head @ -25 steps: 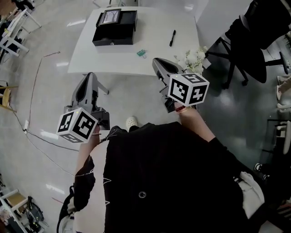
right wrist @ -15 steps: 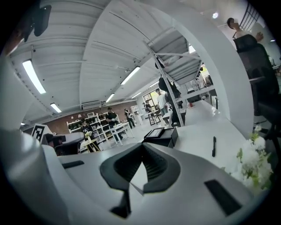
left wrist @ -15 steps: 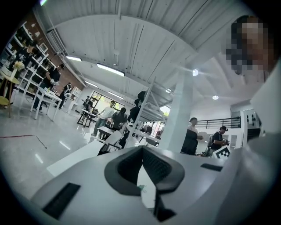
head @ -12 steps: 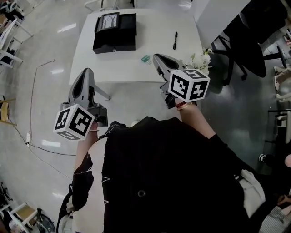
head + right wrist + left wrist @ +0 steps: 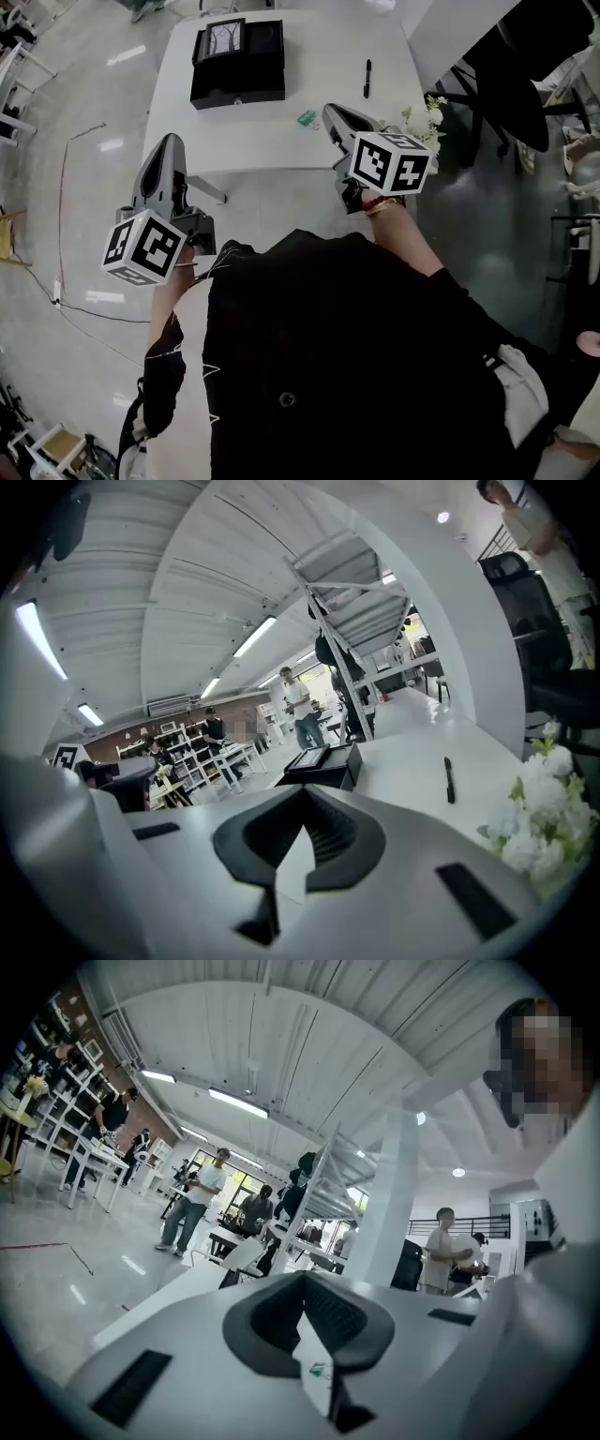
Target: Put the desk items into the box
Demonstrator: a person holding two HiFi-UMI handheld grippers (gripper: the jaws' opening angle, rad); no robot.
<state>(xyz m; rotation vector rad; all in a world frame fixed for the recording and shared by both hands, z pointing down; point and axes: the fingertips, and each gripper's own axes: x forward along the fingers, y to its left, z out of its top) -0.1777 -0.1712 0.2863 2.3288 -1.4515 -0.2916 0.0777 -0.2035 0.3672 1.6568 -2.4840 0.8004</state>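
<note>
A white table (image 5: 281, 141) stands ahead of me. On it are an open black box (image 5: 237, 64), a black pen (image 5: 367, 78) and a small green item (image 5: 307, 117). The box (image 5: 323, 761) and the pen (image 5: 449, 780) also show in the right gripper view. My right gripper (image 5: 330, 110) is shut and empty; its tip hangs over the table's near edge, just right of the green item. My left gripper (image 5: 170, 141) is shut and empty too, held over the floor by the table's near left corner. Through its jaws the green item (image 5: 319, 1370) shows.
White flowers (image 5: 422, 122) sit at the table's near right corner, close beside my right gripper. A black office chair (image 5: 525, 66) stands to the right. A thin cable (image 5: 64, 187) runs over the grey floor at left. Several people stand far off in the room.
The table has come nearer in the head view. Both grippers have moved forward; the right one's tip now reaches over the table's near edge.
</note>
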